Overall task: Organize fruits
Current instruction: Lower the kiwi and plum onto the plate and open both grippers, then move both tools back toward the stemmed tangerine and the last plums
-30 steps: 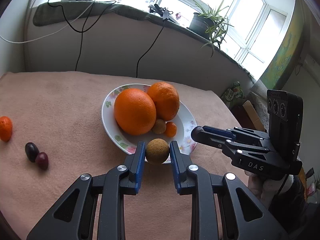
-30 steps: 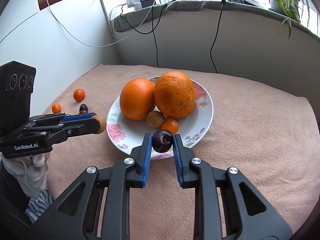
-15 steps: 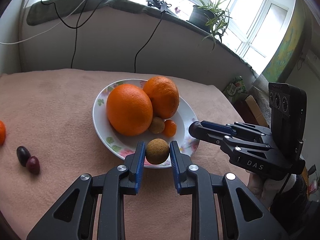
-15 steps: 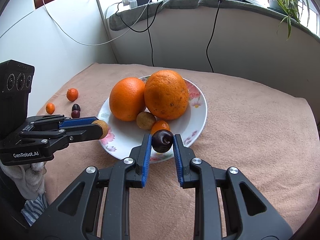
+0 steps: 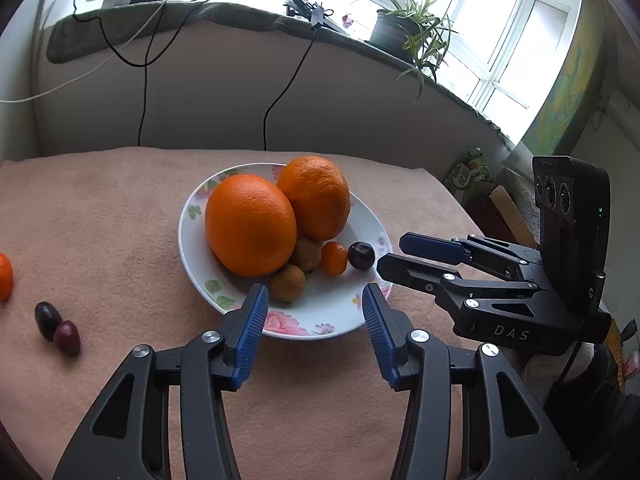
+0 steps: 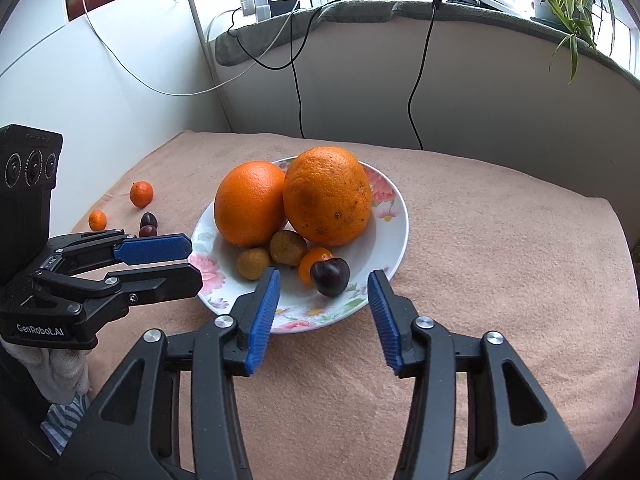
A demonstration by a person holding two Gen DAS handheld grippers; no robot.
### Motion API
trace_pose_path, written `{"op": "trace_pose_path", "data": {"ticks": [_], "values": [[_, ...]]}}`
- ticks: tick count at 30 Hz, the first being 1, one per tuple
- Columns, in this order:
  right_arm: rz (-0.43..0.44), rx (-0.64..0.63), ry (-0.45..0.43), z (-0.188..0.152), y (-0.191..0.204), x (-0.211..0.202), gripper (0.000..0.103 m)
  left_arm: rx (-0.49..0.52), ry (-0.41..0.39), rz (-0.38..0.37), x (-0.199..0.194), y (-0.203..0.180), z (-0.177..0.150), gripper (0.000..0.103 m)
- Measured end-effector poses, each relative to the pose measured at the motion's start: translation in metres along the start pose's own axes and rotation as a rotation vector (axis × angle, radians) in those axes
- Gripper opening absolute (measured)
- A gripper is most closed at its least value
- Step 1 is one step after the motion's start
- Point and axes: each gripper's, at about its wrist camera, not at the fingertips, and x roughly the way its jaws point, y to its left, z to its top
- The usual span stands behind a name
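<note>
Now both of your grippers stand wide apart and hold nothing, where 0.5 s ago each was clamped on a fruit. Your left gripper (image 5: 314,326) has let go of the brown longan (image 5: 287,282), which lies in the plate (image 5: 188,236) just beyond the ribbed blue pads (image 5: 251,334), touching the base of the nearer large orange (image 5: 251,225). Your right gripper (image 6: 322,312) has likewise released the dark cherry (image 6: 330,277), which rests on the plate's near slope between its spread fingers, against the small kumquat (image 6: 312,263). From the left wrist view your right gripper (image 5: 394,254) reaches in from the right with its tips at the plate's rim, the upper blue pad and lower black finger parted. The plate is shallow, round, glossy white china with pink and green flower prints around its rim. It holds 2 large oranges with dimpled skin pressed side by side, the farther one (image 6: 327,196) speckled with dark spots, plus 2 matte brown longans, the second (image 6: 288,247) tucked under the oranges, the 1 smooth kumquat and the 1 shiny cherry. The plate sits on a soft, fuzzy peach-pink cloth (image 6: 500,240) covering the table. Well apart to the left, on the cloth, lie 2 dark oval fruits (image 5: 56,326) touching each other, a small mandarin (image 6: 141,194) and another tiny orange fruit (image 6: 97,219).
</note>
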Motion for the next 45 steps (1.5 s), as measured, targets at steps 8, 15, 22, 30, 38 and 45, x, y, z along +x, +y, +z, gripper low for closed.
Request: {"op": "trace_pose_path", "data": {"ticks": [8,15,22,30,38,45], "values": [[-0.074,-0.008,-0.037,0.002,0.003,-0.009,0.087,0.030,-0.020,0.038,-0.004,-0.004,-0.002,0.075],[-0.109,0.010,-0.035,0.005,0.002,-0.011,0.093,0.051,-0.032,0.083,-0.007,-0.007,-0.003,0.079],[-0.087,0.042,-0.065,0.008,0.000,-0.018,0.095,0.052,-0.052,0.110,-0.014,-0.003,-0.005,0.079],[-0.067,0.051,-0.055,0.013,0.005,-0.019,0.095,0.031,-0.081,0.138,-0.028,0.008,-0.007,0.079],[-0.033,0.037,-0.076,0.017,0.019,-0.018,0.095,-0.005,-0.110,0.176,-0.046,0.027,-0.010,0.079],[0.015,-0.017,-0.087,0.023,0.045,-0.015,0.095,-0.049,-0.140,0.241,-0.069,0.054,-0.019,0.079]]}}
